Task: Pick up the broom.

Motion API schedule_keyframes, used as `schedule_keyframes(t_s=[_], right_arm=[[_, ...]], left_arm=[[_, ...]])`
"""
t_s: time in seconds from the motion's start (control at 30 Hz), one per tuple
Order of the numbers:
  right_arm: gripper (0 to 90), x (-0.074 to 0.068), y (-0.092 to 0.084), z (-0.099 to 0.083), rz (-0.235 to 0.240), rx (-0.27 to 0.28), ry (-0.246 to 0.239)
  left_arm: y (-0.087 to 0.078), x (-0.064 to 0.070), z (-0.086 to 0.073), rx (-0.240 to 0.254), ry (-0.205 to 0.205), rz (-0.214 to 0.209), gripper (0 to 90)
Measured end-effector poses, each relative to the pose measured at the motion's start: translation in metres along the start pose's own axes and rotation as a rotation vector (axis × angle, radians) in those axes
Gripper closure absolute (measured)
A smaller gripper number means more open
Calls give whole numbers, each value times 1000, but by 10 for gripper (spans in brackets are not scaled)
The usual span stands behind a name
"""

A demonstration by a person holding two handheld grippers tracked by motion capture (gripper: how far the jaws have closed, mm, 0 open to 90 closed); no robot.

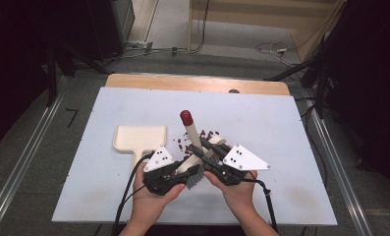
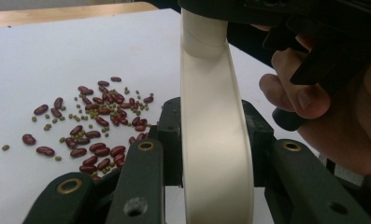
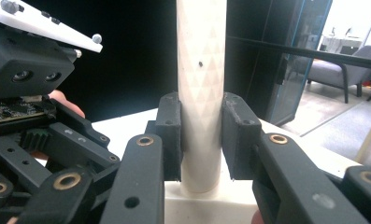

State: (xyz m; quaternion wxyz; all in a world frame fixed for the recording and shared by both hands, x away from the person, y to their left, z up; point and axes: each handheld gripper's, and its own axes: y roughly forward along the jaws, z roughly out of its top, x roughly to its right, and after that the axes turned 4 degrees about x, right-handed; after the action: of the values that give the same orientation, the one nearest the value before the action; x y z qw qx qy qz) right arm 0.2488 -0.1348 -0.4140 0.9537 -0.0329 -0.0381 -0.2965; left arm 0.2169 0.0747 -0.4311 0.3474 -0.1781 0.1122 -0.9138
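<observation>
Two hands low over table, both grippers (image 1: 195, 169) (image 1: 205, 147) clamped on cream brush (image 1: 195, 142); bristles hidden.

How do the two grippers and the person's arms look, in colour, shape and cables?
Both the left gripper and the right gripper have black bodies and black jaws with brass-coloured pivot rings. Each carries a pale grey three-cornered plate with small dark dots on top. A black cable trails from each toward the table's near edge. The forearms are bare, with no sleeves or gloves.

Brush handle (image 3: 201, 93): cream plastic, matt, faint triangle texture. Dustpan (image 1: 139, 137): smooth cream plastic. Beans (image 2: 87, 126): glossy red. Table (image 1: 281, 128): matt white, wood edge.
</observation>
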Motion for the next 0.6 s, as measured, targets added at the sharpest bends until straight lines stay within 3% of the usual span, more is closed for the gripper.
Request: schedule_keyframes(t_s=[0.2,0.3,0.37,0.5,0.6], right_arm=[[694,-4,1,0,-7,-11,2],[682,-3,0,4,6,-30,31],[597,0,-2,7,24,-48,42],[463,14,-8,16,78,-76,67],[398,29,-11,21,156,-152,96]], left_arm=[[-5,-1,1,-17,61,26,683],[-8,-4,3,-28,86,18,684],[-10,-8,3,-28,94,11,684],[-19,-18,6,-43,120,-38,684],[-26,-25,7,-35,137,-51,684]])
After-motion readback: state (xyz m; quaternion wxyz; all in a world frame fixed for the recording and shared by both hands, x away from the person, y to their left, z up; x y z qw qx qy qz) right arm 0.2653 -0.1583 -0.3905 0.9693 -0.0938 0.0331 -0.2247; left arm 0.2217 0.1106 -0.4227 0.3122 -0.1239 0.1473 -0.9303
